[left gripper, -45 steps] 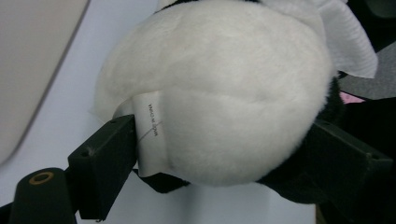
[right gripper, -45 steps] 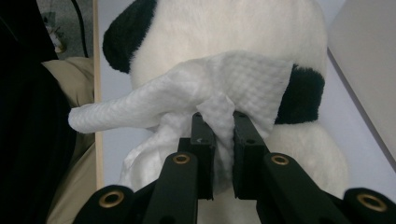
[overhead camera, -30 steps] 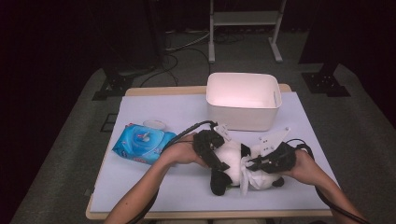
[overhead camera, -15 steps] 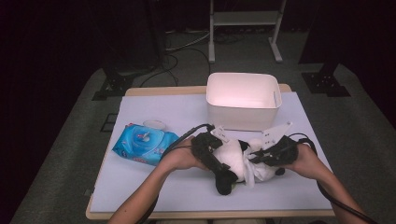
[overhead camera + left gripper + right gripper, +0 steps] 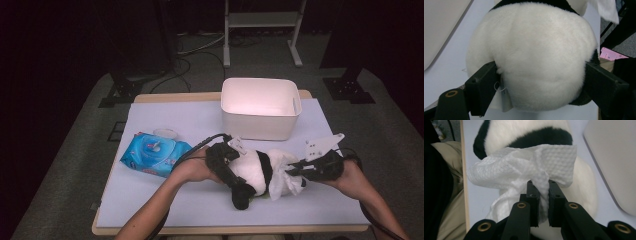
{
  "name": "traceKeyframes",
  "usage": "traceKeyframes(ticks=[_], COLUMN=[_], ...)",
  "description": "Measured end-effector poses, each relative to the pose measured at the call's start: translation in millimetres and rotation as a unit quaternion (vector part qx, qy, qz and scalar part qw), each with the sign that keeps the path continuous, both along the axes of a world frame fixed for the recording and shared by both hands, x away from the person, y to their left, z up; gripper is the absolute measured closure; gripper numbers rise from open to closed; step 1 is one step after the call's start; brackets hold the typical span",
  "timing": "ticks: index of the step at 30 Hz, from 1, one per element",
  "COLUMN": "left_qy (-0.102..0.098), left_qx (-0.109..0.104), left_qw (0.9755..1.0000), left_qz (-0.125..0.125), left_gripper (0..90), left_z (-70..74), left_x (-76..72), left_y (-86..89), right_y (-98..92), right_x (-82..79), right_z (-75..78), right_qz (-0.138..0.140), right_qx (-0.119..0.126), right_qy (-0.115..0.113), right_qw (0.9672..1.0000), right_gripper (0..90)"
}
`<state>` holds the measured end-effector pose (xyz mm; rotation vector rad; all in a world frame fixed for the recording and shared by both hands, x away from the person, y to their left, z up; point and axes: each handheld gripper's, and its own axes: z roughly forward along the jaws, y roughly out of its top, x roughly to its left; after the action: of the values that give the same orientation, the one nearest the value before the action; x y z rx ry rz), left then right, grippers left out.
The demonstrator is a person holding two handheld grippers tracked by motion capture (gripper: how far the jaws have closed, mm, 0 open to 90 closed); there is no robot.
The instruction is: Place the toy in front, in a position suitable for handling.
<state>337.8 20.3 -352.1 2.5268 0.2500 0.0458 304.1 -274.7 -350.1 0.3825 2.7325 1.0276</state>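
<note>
A black and white panda plush lies on the table's near middle. My left gripper comes from the left, its jaws wide around the plush's white body, and both pads press into the fur. My right gripper is at the plush's right end, shut on a bunched white wet wipe. In the right gripper view the wipe fans out from the gripper and drapes against the plush.
A white plastic bin stands just behind the plush, close to both hands. A blue pack of wipes lies at the left on the pale table cover. The table's near edge runs beside the right gripper.
My right gripper has moved to the right and slightly up, still gripping the wipe, and has dragged it along the plush. The left gripper and the plush have stayed put.
</note>
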Motion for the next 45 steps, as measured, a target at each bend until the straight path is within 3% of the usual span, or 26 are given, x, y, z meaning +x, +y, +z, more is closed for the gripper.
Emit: traceKeyframes(ticks=[8,14,21,31,45], left_qy=[-0.001,0.005,0.009,0.008,0.005], left_qx=[-0.006,-0.013,-0.019,-0.024,-0.030], left_qw=[1.0000,0.9999,0.9998,0.9997,0.9995], left_qz=[0.000,-0.002,-0.002,-0.007,-0.006], left_gripper=[16.3,16.3,16.3,16.3,16.4], left_z=[3.0,8.2,5.7,3.1,1.5], left_x=[-0.4,2.0,3.4,4.6,4.9], left_y=[0.5,0.1,2.1,3.8,4.3], right_y=[-34.4,-45.8,-31.0,-2.2,35.9], right_x=[2.4,5.5,7.7,15.2,22.3], right_z=[-12.6,-20.4,-10.0,3.0,8.3], right_qz=[-0.049,-0.069,-0.049,-0.014,0.022], right_qx=[-0.006,-0.006,-0.020,-0.014,-0.016], right_qy=[0.027,0.043,0.025,0.014,0.016], right_qw=[0.9984,0.9967,0.9983,0.9997,0.9995], right_gripper=[80.9,80.7,80.6,80.5,80.3])
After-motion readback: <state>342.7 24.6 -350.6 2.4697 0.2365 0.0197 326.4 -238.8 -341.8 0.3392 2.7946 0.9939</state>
